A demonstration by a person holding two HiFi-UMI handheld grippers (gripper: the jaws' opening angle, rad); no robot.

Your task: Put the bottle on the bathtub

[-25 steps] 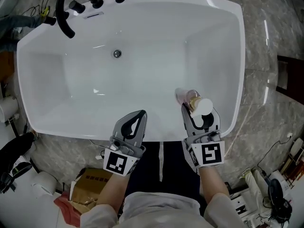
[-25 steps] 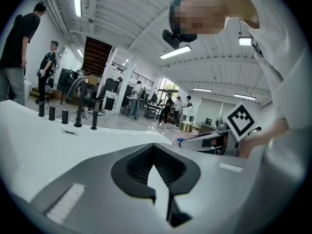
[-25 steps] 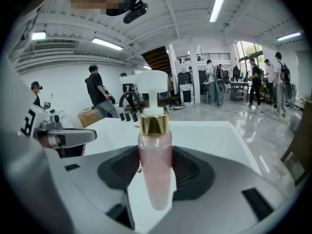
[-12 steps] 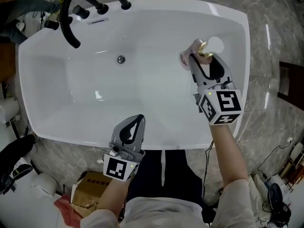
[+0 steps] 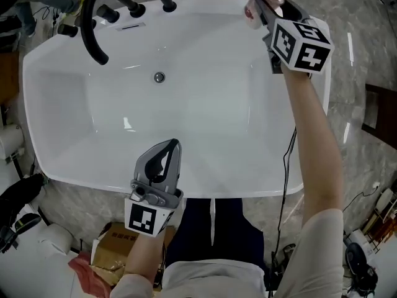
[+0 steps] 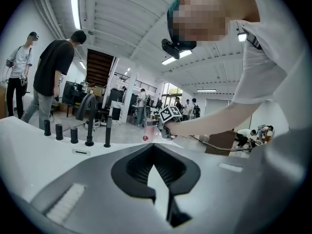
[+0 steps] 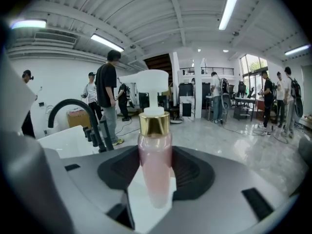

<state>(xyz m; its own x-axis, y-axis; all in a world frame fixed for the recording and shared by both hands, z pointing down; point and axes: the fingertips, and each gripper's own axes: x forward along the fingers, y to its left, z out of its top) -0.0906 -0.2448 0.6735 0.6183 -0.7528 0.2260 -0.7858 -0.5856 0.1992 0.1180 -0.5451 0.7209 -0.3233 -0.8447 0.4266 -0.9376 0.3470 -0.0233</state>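
A pink pump bottle [image 5: 253,9] with a gold collar and white pump head stands upright between the jaws of my right gripper [image 5: 263,2], which is shut on it. It is held over the far right corner of the white bathtub [image 5: 186,188], at the top edge of the head view. In the right gripper view the bottle [image 7: 155,169] fills the middle, and whether its base touches the rim is hidden. My left gripper [image 5: 166,149] hovers over the tub's near rim, shut and holding nothing.
A black curved faucet [image 5: 99,23] with several black knobs sits on the tub's far left rim, and the drain [image 5: 159,77] lies below it. A cardboard box [image 5: 121,241] is on the marble floor near my legs. People stand in the background of both gripper views.
My right gripper has carried the bottle from the tub's near right rim across to the far right corner. The left gripper has barely shifted.
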